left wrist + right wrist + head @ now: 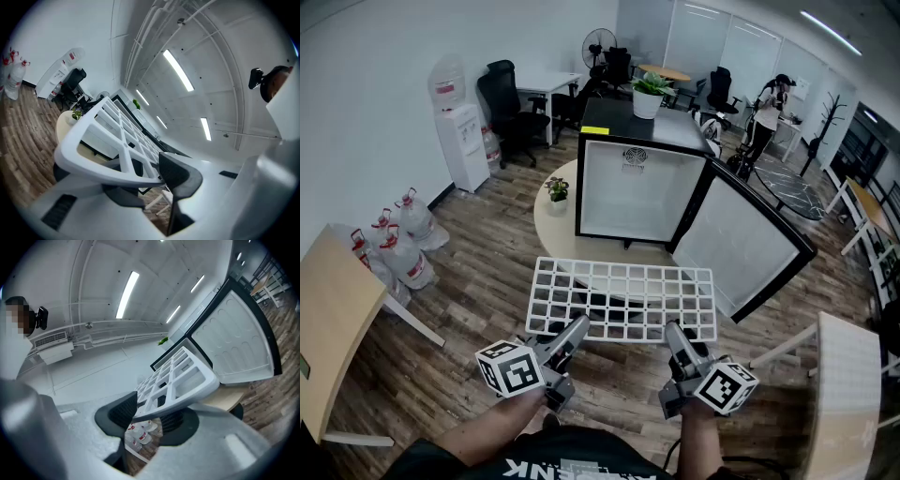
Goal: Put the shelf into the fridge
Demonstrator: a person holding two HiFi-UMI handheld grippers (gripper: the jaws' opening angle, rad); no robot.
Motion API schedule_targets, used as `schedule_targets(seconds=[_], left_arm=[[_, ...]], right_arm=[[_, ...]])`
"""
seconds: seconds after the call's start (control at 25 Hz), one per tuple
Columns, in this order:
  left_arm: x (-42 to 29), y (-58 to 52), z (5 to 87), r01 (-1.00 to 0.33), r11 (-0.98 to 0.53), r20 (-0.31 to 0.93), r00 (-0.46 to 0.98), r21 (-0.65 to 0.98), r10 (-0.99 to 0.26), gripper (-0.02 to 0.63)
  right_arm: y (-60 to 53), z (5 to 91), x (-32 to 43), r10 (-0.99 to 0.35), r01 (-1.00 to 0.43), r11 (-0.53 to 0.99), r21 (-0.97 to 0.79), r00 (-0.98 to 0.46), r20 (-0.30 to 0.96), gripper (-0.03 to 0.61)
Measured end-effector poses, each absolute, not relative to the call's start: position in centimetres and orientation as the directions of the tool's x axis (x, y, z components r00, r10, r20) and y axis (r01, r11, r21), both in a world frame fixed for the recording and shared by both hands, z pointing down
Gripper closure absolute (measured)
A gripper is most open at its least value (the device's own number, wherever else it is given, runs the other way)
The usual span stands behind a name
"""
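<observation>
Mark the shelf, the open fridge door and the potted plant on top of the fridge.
shelf (pixel 619 266): head view, far edge bar of the white grid.
fridge door (pixel 741 239): head view, white inner panel.
potted plant (pixel 647 103): head view, its white pot.

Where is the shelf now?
Head view, centre: the shelf is in front of the open fridge, its near edge gripped by the left hand-held gripper and right hand-held gripper.

White shelf (pixel 93 161) in left tongs (pixel 151 184)
</observation>
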State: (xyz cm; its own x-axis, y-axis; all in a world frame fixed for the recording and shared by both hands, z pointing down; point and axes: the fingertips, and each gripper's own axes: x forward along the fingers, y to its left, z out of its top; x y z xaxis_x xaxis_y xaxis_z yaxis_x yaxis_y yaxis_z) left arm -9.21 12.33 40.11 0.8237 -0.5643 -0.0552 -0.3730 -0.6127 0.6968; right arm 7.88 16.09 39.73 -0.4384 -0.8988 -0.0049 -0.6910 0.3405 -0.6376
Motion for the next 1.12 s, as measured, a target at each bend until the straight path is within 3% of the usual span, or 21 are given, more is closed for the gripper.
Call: schedule_targets(seconds=[1.12], left_arm=[[-11.8, 9.5, 39.6, -0.314, -0.635, -0.085, 0.852, 0.706, -0.517, 0.505]], right_arm=[[14.4, 38.7, 5.1, -0.924, -0.727, 0.304, -0.616, -0.382, -0.005, 0.437]])
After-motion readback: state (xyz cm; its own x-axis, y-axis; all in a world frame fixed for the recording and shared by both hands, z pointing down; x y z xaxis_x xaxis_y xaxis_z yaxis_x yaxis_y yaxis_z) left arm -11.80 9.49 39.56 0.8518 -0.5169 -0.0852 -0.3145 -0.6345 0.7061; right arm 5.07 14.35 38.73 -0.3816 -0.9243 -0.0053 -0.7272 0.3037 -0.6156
